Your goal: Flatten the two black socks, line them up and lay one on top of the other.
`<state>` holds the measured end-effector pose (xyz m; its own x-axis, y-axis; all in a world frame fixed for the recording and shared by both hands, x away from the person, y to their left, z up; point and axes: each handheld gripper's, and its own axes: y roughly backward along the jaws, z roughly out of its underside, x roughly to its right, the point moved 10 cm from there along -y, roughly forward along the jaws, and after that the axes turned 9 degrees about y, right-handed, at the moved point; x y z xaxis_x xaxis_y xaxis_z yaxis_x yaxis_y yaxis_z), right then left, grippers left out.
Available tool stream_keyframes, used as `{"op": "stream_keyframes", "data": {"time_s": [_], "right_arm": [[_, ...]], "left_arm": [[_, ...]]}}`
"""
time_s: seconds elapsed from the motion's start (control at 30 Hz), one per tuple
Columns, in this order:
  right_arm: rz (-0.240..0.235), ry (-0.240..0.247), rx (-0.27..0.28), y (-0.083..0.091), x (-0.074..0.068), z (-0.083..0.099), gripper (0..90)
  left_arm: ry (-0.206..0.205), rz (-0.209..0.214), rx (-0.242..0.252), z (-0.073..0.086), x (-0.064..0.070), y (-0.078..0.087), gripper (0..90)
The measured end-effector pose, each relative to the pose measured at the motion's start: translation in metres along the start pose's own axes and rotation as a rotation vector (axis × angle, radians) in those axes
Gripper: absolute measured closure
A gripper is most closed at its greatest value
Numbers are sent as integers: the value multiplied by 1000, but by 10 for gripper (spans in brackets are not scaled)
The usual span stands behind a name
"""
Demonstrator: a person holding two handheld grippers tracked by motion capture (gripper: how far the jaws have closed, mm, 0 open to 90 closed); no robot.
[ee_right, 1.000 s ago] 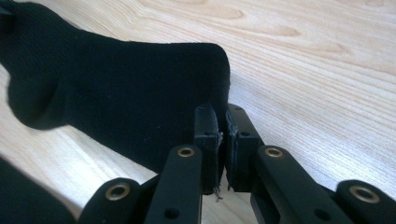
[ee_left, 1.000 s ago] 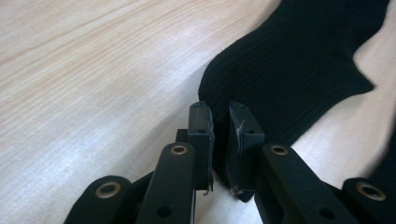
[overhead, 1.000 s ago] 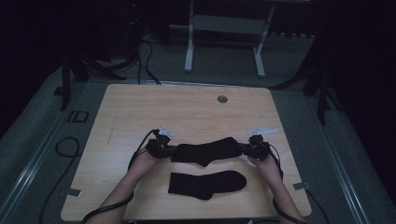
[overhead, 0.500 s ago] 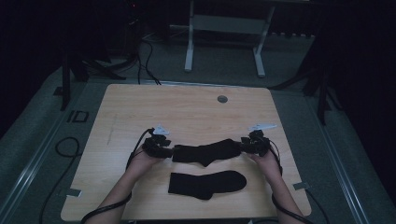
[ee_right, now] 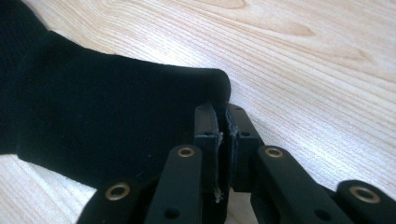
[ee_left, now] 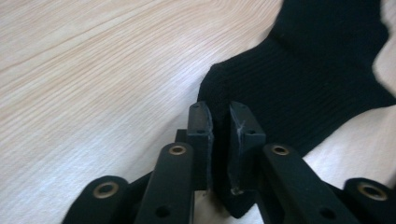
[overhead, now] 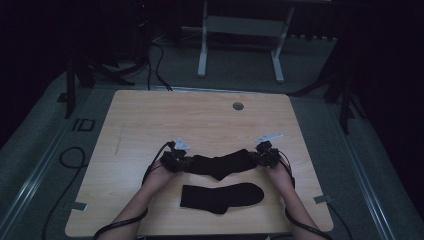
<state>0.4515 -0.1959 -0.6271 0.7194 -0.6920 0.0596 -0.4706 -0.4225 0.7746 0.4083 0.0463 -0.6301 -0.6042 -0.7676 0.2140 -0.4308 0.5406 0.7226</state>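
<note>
While looking down from the high view, can make out a light wooden tabletop (overhead: pixel 150 120) with a small round grey grommet (overhead: pixel 238 106) near its far edge and two socks on the near half. Starting at the left: left gripper (overhead: pixel 176 161) held low over the wood, jaws pinched onto the left end of a black ribbed sock stretched sideways (overhead: pixel 220 164). Up close in the left gripper view, black pads (ee_left: pixel 200 135) nearly together with the sock's edge (ee_left: pixel 299 88) caught between them, a thin sliver of gap visible, fabric spreading away to the upper right, pale wood grain (ee_left: pixel 93 79) off to the left. Moving across, sock runs flat between both hands with a dip at the heel near the middle. Just nearer the person, apart from it, a second black sock lying flat (overhead: pixel 222 196), untouched. Over on the right: right gripper (overhead: pixel 262 154) clamped on the other end of the stretched sock. Same story in the right gripper view, pads (ee_right: pixel 206 135) squeezed tight on the sock's rounded end (ee_right: pixel 93 116), bare wood (ee_right: pixel 317 70) beyond. Dim grey floor (overhead: pixel 45 150) with cables around the table, white metal stand legs (overhead: pixel 240 45) further back.
</note>
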Motion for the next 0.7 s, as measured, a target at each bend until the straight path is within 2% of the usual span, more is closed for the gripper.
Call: {"op": "stream_keyframes", "data": {"time_s": [0.13,0.33,0.43,0.47,0.53,0.6,0.63,0.7], "right_arm": [[-1,23,13,8,-3,-3,860],[-12,37,74,32,-7,-16,862],[-12,44,87,39,-9,-21,861],[-12,49,97,44,-10,-24,861],[-14,70,130,60,-17,-33,861],[-22,75,162,71,-21,-37,861],[-22,75,162,71,-21,-37,861],[-24,85,192,87,-27,-38,861]], "left_arm": [[30,24,33,-6,5,9,827],[36,53,72,-20,14,33,834],[34,45,87,-23,17,42,834],[21,43,102,-26,22,52,834],[8,35,114,-28,27,63,834],[14,39,132,-29,31,73,834],[14,39,132,-29,31,73,835],[22,54,146,-28,37,87,835]]}}
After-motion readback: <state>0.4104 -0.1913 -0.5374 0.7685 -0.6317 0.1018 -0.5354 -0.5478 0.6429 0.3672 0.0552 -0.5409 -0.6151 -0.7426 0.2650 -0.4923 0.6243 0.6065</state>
